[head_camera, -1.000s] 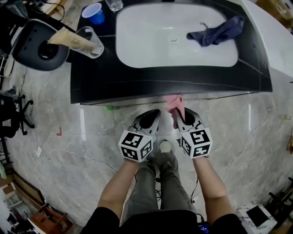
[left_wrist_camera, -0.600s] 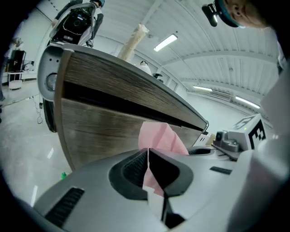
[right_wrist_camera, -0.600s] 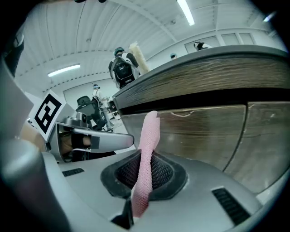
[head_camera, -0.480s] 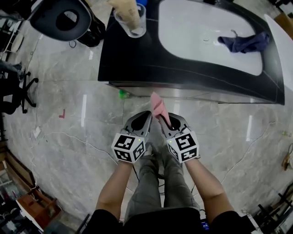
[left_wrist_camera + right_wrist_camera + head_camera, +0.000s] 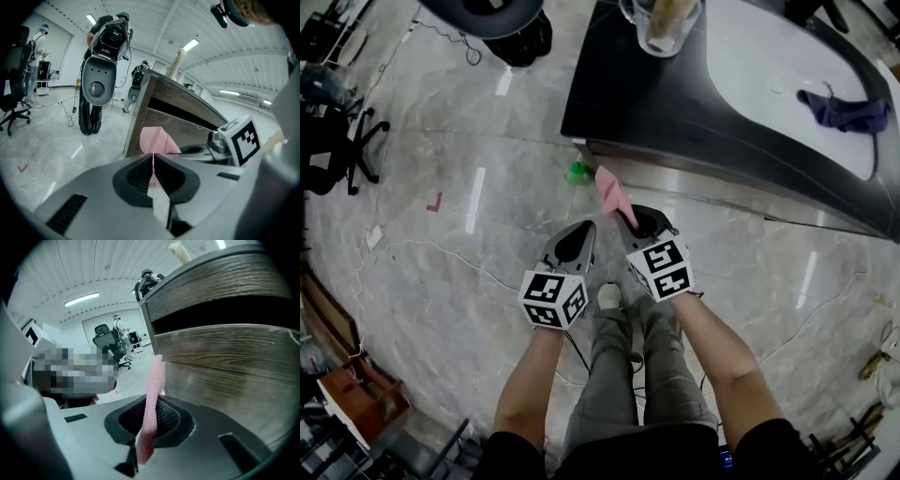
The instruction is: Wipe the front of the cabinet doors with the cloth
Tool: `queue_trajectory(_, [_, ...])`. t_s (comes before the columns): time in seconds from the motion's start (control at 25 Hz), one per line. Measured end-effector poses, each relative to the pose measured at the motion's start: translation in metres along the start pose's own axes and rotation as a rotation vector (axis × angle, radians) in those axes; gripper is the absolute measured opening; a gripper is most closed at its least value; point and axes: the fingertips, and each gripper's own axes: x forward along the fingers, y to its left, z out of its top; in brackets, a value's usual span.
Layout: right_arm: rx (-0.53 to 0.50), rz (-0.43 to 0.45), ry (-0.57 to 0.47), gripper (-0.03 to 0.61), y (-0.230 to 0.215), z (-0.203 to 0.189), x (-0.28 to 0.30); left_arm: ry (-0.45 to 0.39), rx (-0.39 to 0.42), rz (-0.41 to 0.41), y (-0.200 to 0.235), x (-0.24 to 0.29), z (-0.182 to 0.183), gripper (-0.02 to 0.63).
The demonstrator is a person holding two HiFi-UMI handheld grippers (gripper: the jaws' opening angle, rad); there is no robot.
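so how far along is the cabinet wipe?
Done: the pink cloth is clamped in the right hand-held gripper. In hand: it is held up by the left end of the cabinet front; whether it touches cannot be told. To do: the wiping itself, as far as shows; the wood carries no visible wipe marks. The left hand-held gripper is shut and empty.

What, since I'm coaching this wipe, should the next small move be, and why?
Probably ease the right hand-held gripper forward to press the pink cloth flat on the cabinet door: its jaws are shut on the cloth, which stands by the door's edge, contact not clearly made.
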Motion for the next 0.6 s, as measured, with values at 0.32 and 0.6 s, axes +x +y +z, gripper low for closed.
queue_trajectory(0.32, [-0.007,-0.046,0.033,0.044,-0.026,-0.005,0.01,0.006,-0.005,-0.001,0.006,0.011,0.001,0.017])
queue_trajectory(0.6, [0.058,-0.145,0.016,0.044,-0.077,-0.022,-0.034,0.039,0.032,-0.081,-0.04,0.047,0.002,0.017])
